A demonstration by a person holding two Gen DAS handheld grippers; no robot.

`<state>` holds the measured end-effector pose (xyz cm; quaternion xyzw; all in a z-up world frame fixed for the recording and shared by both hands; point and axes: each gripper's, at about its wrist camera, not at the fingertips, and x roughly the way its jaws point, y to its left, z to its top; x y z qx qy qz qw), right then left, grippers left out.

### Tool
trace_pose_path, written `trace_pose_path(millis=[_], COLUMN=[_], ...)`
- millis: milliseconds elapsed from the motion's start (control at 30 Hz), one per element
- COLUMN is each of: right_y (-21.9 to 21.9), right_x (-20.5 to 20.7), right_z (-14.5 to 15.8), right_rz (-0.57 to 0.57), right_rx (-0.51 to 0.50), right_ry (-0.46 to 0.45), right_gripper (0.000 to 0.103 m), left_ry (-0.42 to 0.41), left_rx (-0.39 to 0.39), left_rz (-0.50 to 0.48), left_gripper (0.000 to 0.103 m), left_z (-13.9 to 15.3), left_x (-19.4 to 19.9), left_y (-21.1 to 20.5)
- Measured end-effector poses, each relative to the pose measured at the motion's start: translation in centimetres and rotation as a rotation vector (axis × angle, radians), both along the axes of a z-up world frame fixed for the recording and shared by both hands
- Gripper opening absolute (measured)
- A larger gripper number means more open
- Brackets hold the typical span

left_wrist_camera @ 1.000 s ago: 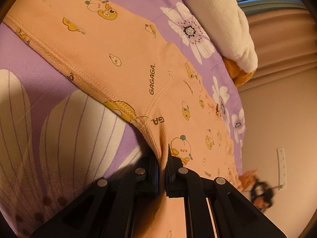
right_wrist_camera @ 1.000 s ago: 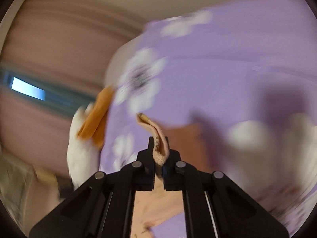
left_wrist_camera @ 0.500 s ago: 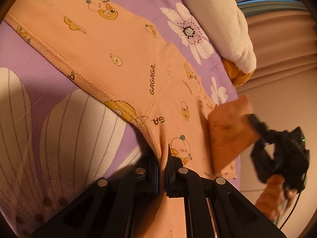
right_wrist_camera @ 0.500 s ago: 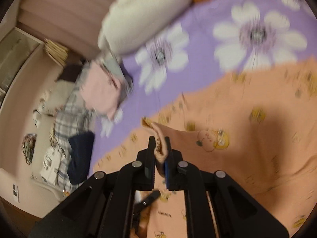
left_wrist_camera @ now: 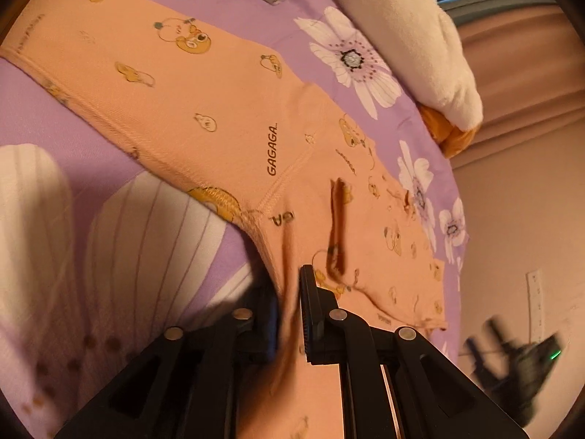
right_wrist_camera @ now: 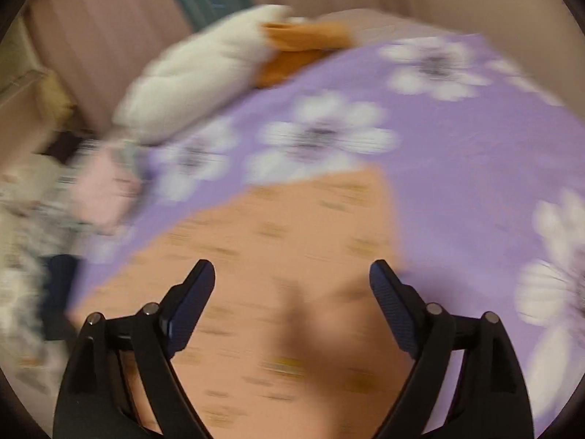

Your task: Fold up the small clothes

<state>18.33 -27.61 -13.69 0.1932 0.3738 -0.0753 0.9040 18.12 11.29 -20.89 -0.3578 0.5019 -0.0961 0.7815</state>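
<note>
The left gripper pinches a bunched fold of one peach cotton garment printed with yellow ducks; beyond its fingers the cloth lies spread on a purple bedsheet with white flowers. The right gripper has just been opening — its fingers stand wide apart over the same garment, nothing between them. One fold looks just released; the next move likely calls for gripping a fresh edge. Two grippers, one garment.
</note>
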Motion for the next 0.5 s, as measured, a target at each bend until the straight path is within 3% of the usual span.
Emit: trace_pose_path(millis=[67, 100, 133, 200, 267, 333, 433, 500], right_y=[-1.8, -2.3, -2.7, -3.5, -3.7, -3.8, -3.9, -4.0], right_x=[-0.9, -0.8, -0.4, 0.0, 0.0, -0.1, -0.2, -0.4], right_z=[-2.9, -3.7, -4.6, -5.9, -6.2, -6.3, -6.3, -6.6], right_rz=[-0.02, -0.008, 0.011, -0.017, -0.025, -0.017, -0.015, -0.015], right_rx=[0.024, 0.045, 0.06, 0.024, 0.004, 0.004, 0.0, -0.003], right_ry=[0.056, 0.078, 0.11, 0.186, 0.171, 0.157, 0.152, 0.154], right_gripper=[0.083, 0.076, 0.064, 0.054, 0.057, 0.055, 0.058, 0.058], left_ry=[-0.002, -0.022, -0.066, -0.126, -0.17, -0.152, -0.082, -0.11], left_rx=[0.127, 0.162, 0.163, 0.116, 0.063, 0.036, 0.134, 0.151], left_rz=[-0.004, -0.009, -0.019, -0.036, -0.068, -0.079, -0.017, 0.106], left_gripper=[0.018, 0.028, 0.032, 0.041, 0.041, 0.041, 0.041, 0.041], left_z=[1.8, 2.5, 3.4, 4.7, 5.3, 4.9, 4.7, 5.7], left_x=[-0.5, -0.8, -1.2, -1.5, -1.4, -0.8, -0.6, -1.6], left_y=[-0.8, -1.0, -1.5, -2.1, -2.9, -3.3, -3.1, -1.5])
